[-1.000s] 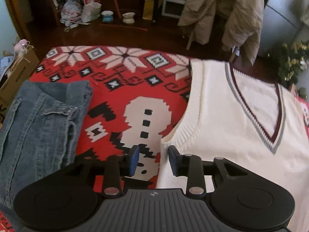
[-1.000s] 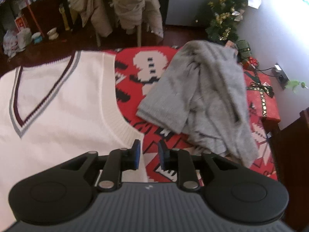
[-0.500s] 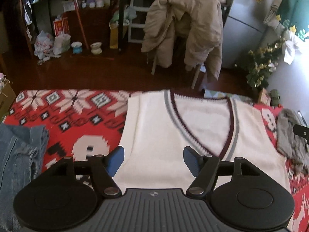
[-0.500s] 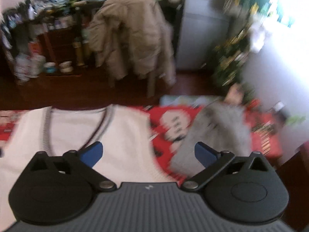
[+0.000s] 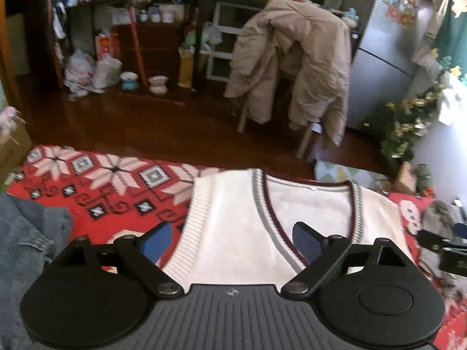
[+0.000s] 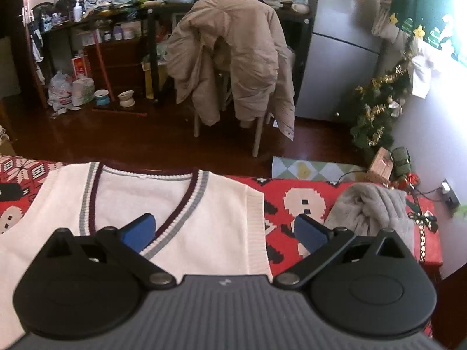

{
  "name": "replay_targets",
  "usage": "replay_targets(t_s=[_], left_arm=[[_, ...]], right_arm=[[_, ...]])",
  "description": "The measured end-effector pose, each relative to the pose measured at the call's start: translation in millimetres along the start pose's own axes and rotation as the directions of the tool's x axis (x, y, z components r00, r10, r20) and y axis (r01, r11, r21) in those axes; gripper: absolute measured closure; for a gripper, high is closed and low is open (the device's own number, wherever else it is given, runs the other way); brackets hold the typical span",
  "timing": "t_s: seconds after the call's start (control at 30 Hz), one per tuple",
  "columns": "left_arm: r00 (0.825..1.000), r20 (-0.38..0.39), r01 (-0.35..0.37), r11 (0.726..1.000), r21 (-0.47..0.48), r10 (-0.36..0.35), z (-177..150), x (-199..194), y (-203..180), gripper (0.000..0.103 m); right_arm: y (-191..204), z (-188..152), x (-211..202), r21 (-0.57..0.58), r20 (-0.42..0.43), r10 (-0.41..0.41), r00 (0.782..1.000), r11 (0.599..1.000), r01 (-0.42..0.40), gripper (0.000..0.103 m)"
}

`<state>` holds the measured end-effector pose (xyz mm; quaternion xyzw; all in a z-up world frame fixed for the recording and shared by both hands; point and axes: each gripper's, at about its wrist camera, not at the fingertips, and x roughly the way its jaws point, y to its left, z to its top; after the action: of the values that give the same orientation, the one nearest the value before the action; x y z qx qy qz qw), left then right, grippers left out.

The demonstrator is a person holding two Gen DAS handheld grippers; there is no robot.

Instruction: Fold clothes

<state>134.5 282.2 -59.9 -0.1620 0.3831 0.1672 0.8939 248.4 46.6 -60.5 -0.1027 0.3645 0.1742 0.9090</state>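
A white knit vest with a grey and maroon V-neck lies flat on the red patterned cloth; it also shows in the right wrist view. My left gripper is open and empty, held above the vest's left shoulder and armhole. My right gripper is open and empty, held above the vest's right shoulder and armhole. The right gripper's body shows at the right edge of the left wrist view.
Blue jeans lie at the left of the cloth. A crumpled grey garment lies at the right. Beyond the far edge stand a chair draped with a beige coat, a fridge and a small Christmas tree.
Both grippers have opened wide from nearly shut. Both have lifted and tilted up from the vest's lower corners, so the neckline and room now show.
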Motion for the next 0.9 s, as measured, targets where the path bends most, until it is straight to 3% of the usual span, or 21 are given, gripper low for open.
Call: replay_targets(t_s=[0.1,0.17,0.23,0.27,0.3,0.33,0.37,0.43,0.63,0.9], left_arm=[[0.999,-0.011,-0.032,0.999,0.032,0.033,-8,3,1,0.015],[0.997,-0.050,-0.050,0.996,0.067,0.054,-15,10,1,0.027],[0.993,-0.102,-0.043,0.995,0.088,0.052,-24,17,2,0.059],[0.991,-0.127,-0.039,0.995,0.097,0.051,-29,20,2,0.068],[0.987,-0.152,-0.035,0.994,0.105,0.051,-34,23,2,0.083],[0.985,-0.167,-0.027,0.994,0.103,0.044,-40,24,3,0.094],[0.983,-0.182,-0.019,0.995,0.101,0.037,-46,26,4,0.096],[0.978,-0.208,-0.001,0.995,0.101,0.022,-57,29,4,0.097],[0.978,-0.210,0.024,0.991,0.131,0.004,-69,35,0,0.097],[0.983,-0.182,0.026,0.992,0.125,-0.003,-34,67,-1,0.097]], right_arm=[[-5,-12,13,-0.057,-0.044,0.049,0.998,0.997,-0.051,0.001],[-4,-21,21,-0.100,-0.098,0.076,0.992,0.991,-0.085,0.001],[-3,-28,29,-0.090,-0.166,0.058,0.984,0.993,-0.074,0.001],[-4,-32,32,-0.073,-0.196,0.052,0.979,0.995,-0.068,0.004],[-5,-37,32,-0.062,-0.196,0.058,0.979,0.996,-0.071,0.008],[-4,-43,30,-0.061,-0.194,0.057,0.979,0.996,-0.070,0.025],[-1,-49,31,-0.084,-0.214,0.035,0.976,0.995,-0.054,0.056],[1,-62,39,-0.111,-0.282,-0.001,0.959,0.993,-0.032,0.099],[-7,-79,39,-0.033,-0.265,0.025,0.964,0.999,-0.035,0.099],[-14,-41,79,0.033,-0.224,0.042,0.974,0.999,-0.036,0.098]])
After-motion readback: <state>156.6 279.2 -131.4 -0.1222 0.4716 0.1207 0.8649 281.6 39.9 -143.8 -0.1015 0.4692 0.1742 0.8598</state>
